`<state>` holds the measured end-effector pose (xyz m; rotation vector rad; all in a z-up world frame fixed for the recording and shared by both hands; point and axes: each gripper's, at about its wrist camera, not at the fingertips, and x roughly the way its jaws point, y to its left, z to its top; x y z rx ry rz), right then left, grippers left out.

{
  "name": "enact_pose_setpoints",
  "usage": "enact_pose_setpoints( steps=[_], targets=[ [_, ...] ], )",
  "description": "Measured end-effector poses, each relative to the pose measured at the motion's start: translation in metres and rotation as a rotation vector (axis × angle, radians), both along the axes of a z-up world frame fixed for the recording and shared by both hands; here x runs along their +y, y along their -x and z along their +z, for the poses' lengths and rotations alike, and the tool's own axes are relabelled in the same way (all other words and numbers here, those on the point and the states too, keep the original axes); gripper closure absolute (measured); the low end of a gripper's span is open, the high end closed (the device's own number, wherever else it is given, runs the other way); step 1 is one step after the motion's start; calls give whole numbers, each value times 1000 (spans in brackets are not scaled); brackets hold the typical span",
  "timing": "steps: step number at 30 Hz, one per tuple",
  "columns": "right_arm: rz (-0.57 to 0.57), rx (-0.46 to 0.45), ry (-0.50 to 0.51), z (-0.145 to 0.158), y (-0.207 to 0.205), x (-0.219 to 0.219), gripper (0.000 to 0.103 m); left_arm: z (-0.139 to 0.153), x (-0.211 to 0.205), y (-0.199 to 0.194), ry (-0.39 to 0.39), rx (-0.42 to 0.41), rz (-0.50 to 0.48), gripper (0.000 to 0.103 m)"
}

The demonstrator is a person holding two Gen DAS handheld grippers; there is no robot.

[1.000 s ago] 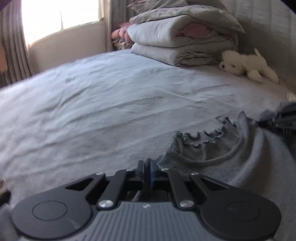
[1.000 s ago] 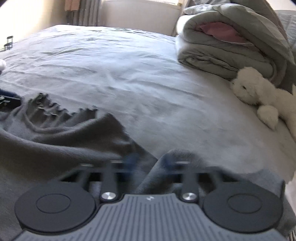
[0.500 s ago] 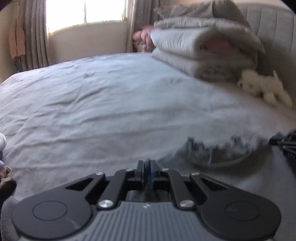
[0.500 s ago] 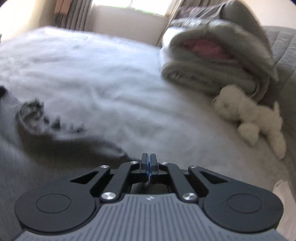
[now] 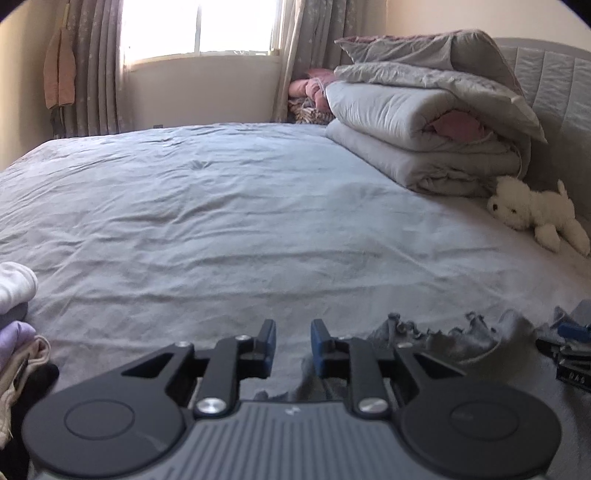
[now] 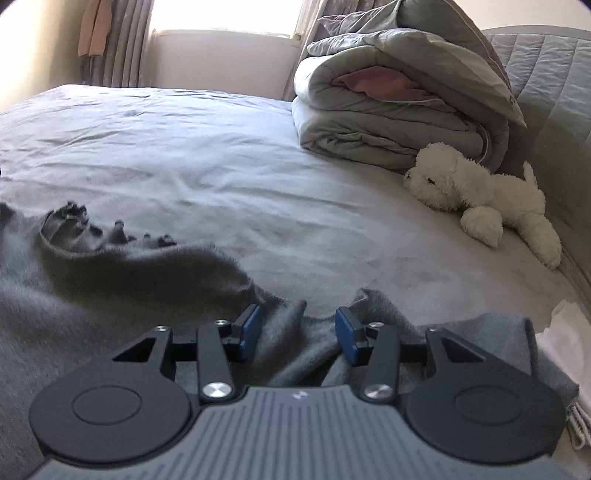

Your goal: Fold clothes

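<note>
Item: grey garment (image 6: 110, 295), frilled neckline, flat on my bed sheet (image 5: 240, 206). My left gripper (image 5: 293, 345): released, empty. My right gripper (image 6: 297, 334): released, straddling a fabric ridge.

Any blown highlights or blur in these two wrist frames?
Left wrist: window blown out to white, bed sharp. Right wrist: window also clipped; grey garment smeared and soft at its frilled edge, while the white plush dog is crisp. Both show fisheye bending and dark corners.
</note>
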<state>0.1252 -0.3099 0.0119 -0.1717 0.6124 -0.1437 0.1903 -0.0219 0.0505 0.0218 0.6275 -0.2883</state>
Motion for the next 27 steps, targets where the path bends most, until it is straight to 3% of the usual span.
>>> enact_pose_setpoints(
  steps=[10, 14, 16, 18, 19, 21, 22, 23, 24, 27],
  targets=[
    [9, 18, -46, 5, -5, -4, 49, -2, 4, -3, 20, 49, -19, 80],
    [-15, 60, -106, 15, -20, -18, 41, -4, 2, -1, -2, 55, -34, 63],
    [-38, 83, -108, 14, -26, -26, 40, -14, -4, -1, -30, 75, -58, 64],
    [-48, 108, -160, 6, -31, -34, 38, -24, -11, 0, -71, 81, -58, 79],
    [-51, 95, -168, 2, -31, -34, 37, -30, -15, 1, -91, 84, -58, 80],
    [-31, 80, -139, 1, -32, -27, 44, -34, -18, 2, -98, 79, -68, 97],
    [-20, 74, -122, 0, -32, -23, 65, -32, -19, 3, -98, 76, -74, 97],
    [-15, 73, -115, 1, -32, -21, 93, -31, -19, 4, -102, 68, -72, 98],
    [-13, 73, -111, 1, -33, -18, 99, -29, -18, 4, -102, 61, -68, 98],
    [-16, 61, -53, 3, -34, -7, 101, -19, -11, 4, -54, 42, -40, 98]
  ],
)
